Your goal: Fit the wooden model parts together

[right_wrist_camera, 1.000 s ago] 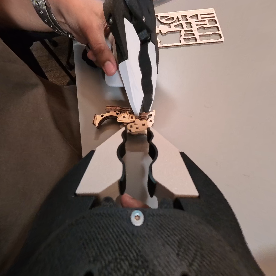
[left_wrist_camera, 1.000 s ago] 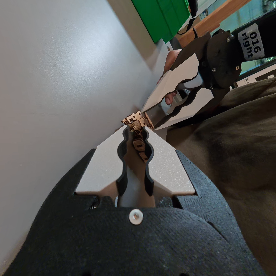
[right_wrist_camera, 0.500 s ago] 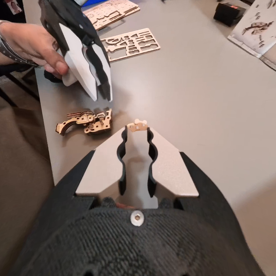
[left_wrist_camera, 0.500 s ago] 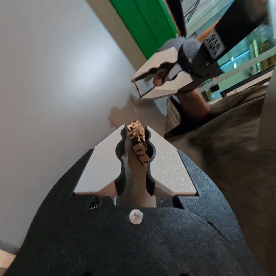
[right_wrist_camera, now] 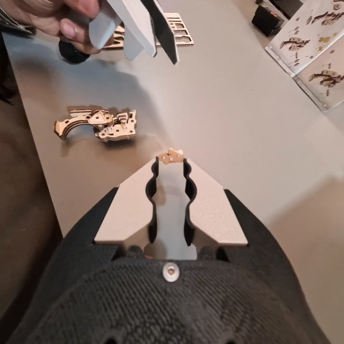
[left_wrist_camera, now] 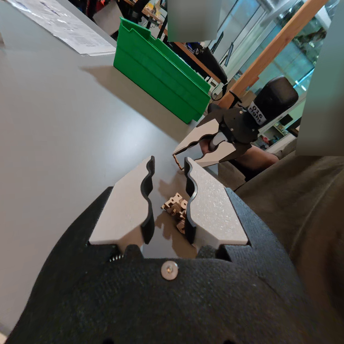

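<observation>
Grey worktop, items as I logged them. Half-built wooden model: lay flat near the worktop's edge, free of both tools. My left gripper: raised above the model, jaws apart, nothing in them. My right gripper: jaws closed on a small flat wooden piece at the tips, held off the worktop, well apart from the model. Punched-out part sheet: farther back. Green bin: far edge. Printed instruction sheets: right side.
</observation>
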The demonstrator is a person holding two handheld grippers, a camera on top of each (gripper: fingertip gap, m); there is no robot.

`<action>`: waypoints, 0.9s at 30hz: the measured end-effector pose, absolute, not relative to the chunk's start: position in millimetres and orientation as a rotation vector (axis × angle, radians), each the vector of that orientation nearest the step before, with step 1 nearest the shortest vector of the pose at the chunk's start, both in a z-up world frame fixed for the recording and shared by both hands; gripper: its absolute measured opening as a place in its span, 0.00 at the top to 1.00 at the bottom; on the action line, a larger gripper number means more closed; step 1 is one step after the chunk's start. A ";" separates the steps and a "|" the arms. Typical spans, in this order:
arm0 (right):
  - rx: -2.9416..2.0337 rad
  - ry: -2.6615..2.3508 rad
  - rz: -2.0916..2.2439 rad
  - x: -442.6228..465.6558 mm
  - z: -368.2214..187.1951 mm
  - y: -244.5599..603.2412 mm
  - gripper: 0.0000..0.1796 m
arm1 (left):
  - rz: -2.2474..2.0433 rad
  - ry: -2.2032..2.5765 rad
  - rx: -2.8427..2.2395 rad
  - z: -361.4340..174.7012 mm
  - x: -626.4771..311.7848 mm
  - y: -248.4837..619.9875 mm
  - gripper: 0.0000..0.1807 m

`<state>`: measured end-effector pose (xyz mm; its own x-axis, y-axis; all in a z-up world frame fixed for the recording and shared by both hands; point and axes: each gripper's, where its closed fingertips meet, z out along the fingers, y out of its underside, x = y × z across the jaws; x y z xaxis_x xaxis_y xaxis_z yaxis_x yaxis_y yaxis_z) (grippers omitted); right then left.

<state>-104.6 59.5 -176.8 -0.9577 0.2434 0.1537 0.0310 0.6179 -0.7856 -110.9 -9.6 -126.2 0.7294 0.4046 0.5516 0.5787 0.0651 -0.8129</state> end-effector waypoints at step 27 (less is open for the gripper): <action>-0.412 -2.449 1.219 -122.1 -164.9 84.6 0.86 | 0.054 -0.676 -1.729 -130.9 -125.1 25.1 0.81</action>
